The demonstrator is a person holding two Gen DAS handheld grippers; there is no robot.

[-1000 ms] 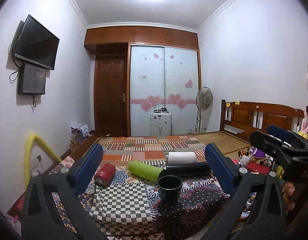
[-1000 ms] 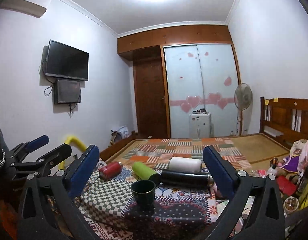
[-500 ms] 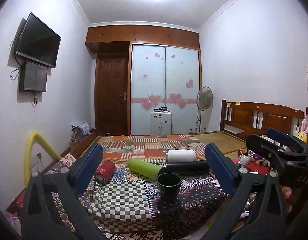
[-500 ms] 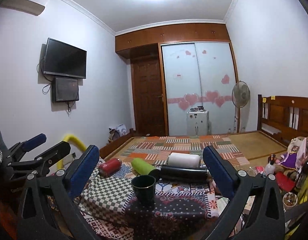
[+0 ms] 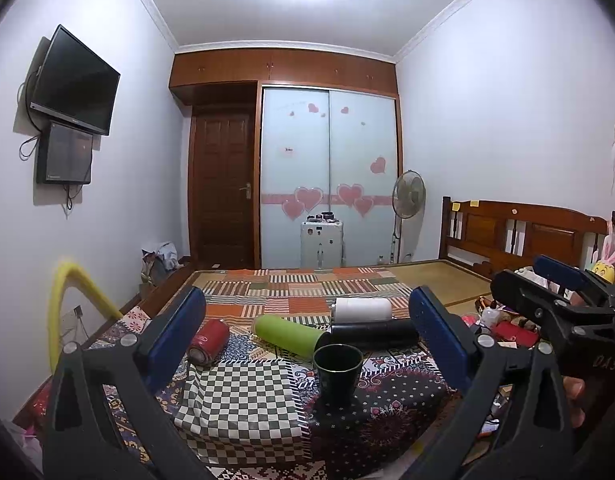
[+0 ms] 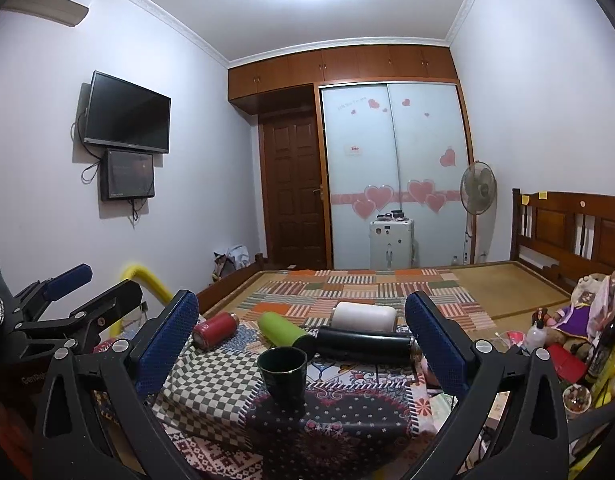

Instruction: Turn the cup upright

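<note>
A dark green cup (image 5: 337, 372) stands upright, mouth up, on the patterned cloth in front of me; it also shows in the right wrist view (image 6: 283, 378). My left gripper (image 5: 307, 340) is open and empty, held back from the cup with its blue pads wide apart. My right gripper (image 6: 301, 340) is open and empty too, also short of the cup. Each gripper shows at the edge of the other's view: the right one (image 5: 555, 292) and the left one (image 6: 71, 292).
Behind the cup lie a red can (image 5: 209, 342), a green bottle (image 5: 285, 334), a black flask (image 5: 373, 332) and a white roll (image 5: 363, 309). A checkered cloth (image 5: 239, 400) lies left of the cup. Toys and bottles (image 6: 579, 328) crowd the right. A bed (image 5: 339, 280) stretches beyond.
Both grippers have drifted slightly, and the cup sits a little lower and closer in view. The cup stays upright and untouched. Both grippers stay open.
</note>
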